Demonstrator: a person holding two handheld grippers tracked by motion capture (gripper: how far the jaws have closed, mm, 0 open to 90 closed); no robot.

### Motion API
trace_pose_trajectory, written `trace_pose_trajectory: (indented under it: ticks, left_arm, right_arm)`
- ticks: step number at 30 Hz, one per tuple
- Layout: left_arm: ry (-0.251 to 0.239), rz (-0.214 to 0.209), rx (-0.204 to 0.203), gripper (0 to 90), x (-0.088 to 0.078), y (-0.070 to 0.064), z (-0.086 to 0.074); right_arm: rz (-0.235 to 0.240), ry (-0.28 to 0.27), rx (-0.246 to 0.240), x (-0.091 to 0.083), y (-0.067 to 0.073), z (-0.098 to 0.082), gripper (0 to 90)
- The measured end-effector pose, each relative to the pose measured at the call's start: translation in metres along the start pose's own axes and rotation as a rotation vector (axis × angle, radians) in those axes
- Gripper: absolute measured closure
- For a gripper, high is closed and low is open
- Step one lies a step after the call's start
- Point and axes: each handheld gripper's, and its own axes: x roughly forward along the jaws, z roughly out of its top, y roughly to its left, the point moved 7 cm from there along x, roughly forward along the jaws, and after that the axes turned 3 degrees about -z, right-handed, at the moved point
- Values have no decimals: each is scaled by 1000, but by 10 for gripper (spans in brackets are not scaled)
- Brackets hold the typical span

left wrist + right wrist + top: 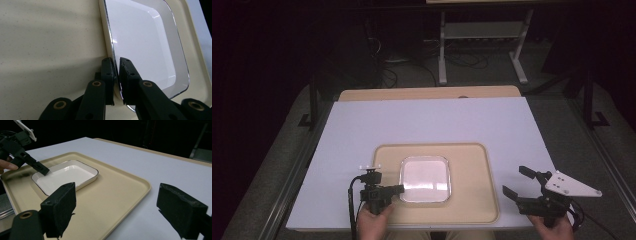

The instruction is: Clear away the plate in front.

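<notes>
Jaws of the left gripper (117, 75) pinched the rim of the square white enamel dish (424, 179), which sat in the middle of the beige plastic tray (472, 200). Well apart on the white tabletop (427, 122), the right gripper (518, 181) stood spread wide, empty.

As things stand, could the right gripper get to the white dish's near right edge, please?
Probably yes: the right gripper hangs open beside the tray, and nothing stands between it and the white dish. The left gripper pinches the dish's opposite rim.
</notes>
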Motion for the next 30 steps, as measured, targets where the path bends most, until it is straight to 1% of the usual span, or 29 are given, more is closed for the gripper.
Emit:
trace_pose_trajectory:
  ticks: [7,16,19,24,30]
  left_arm:
    - [-2,-5,-2,810,1,-1,0]
    - [0,-9,12,802,3,-3,1]
    - [2,-8,27,787,2,-3,1]
    - [-10,-7,55,752,0,-5,1]
    - [-14,-7,67,717,-2,-4,2]
  right_arm:
    - [1,0,1,0,0,0,148]
    - [0,1,0,0,-1,-1,148]
    - [-1,1,6,0,-1,-1,148]
    - [-1,0,10,0,-3,-2,148]
    - [-2,3,5,-1,-2,-2,148]
